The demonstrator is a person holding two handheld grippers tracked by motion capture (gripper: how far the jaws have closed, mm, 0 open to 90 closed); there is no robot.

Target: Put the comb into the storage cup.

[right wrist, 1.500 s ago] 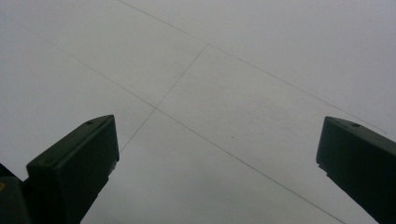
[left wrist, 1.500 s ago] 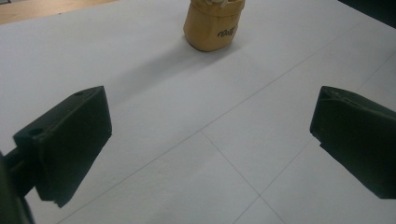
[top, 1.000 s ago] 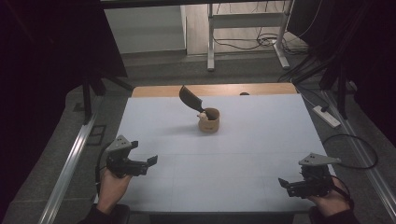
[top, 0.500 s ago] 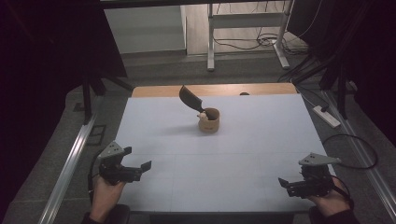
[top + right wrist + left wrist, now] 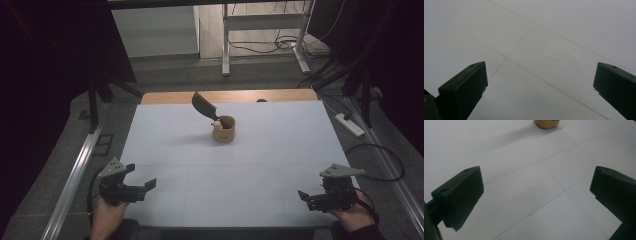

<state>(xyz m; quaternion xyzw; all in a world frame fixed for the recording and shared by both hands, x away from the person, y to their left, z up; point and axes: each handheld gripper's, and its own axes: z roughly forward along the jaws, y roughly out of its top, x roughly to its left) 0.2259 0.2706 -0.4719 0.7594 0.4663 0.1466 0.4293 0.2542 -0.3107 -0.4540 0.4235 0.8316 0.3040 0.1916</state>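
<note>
A white table [image 5: 260, 165] carries a small tan cup [image 5: 223, 129] near its far middle, with a dark spatula [image 5: 203, 105] leaning out of it to the upper left; bare tabletop lies between the cup and both grippers. The cup sits well ahead of the left gripper [image 5: 146, 187] and to its right, and far from the right gripper [image 5: 303, 197]. Both are held at the near corners, jaws spread wide, holding and touching nothing.
</note>
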